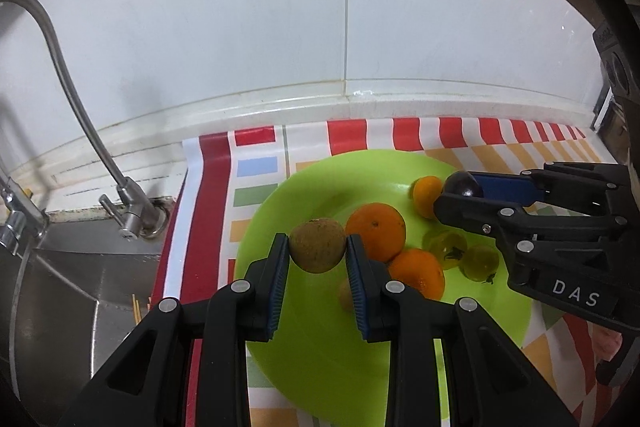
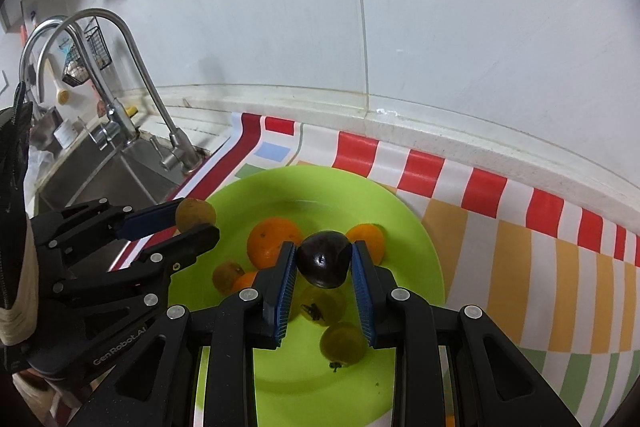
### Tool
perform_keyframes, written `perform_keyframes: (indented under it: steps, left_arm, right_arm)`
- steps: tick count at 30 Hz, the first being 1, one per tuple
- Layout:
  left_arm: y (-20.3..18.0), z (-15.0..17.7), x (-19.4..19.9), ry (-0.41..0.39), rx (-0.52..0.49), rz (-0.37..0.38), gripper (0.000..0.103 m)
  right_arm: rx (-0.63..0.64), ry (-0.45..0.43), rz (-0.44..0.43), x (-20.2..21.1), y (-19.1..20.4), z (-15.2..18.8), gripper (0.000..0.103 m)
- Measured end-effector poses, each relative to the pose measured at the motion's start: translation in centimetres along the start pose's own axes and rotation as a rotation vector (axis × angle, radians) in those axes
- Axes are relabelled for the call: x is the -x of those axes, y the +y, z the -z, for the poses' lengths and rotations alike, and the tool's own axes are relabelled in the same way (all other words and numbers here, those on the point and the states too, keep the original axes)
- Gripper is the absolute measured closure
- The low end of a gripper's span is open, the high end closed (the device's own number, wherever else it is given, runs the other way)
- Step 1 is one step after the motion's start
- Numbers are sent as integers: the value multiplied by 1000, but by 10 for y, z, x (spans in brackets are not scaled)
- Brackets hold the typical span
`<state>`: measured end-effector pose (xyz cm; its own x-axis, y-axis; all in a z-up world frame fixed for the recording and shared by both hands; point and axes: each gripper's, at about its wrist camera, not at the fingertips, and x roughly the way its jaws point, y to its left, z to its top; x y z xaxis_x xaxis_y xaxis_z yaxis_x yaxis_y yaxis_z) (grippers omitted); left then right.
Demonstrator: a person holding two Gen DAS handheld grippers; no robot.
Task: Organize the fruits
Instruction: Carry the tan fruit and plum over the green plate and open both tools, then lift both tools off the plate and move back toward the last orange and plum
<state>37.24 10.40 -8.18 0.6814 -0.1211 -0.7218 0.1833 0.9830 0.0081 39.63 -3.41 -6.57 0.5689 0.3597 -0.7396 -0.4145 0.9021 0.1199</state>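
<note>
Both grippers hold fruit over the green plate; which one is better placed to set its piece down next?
Left, tentatively: the left gripper holds its brown fruit over a bare part of the green plate; the right gripper hangs its dark fruit above other fruit.

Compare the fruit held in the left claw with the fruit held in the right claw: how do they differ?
The brown fruit in the left claw is dull, rough and tan; the dark fruit in the right claw is glossy, smooth and almost black. The brown fruit looks round; the dark fruit narrows toward one end. Both are clamped between blue pads above the green plate.
</note>
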Motion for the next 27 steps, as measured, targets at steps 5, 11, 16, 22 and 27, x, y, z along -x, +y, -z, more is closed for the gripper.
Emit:
perform_keyframes:
  steps: [5, 11, 16, 22, 27]
  left_arm:
    - [0, 1, -3, 9, -3, 8, 70]
    - [-5, 2, 17, -15, 14, -12, 62]
    - [-13, 5, 51, -62, 34, 4, 50]
    - [-31, 13, 86, -109, 40, 7, 39]
    - [-49, 21, 110, -135, 40, 24, 30]
  right_arm:
    - [-1, 8, -9, -5, -1, 0, 74]
    - [-16, -20, 4, 6, -4, 2, 64]
    - [-24, -52, 4, 30, -2, 7, 64]
    - [-22, -107, 2, 69, 2, 22, 64]
    - [-41, -143, 23, 102, -1, 36, 63]
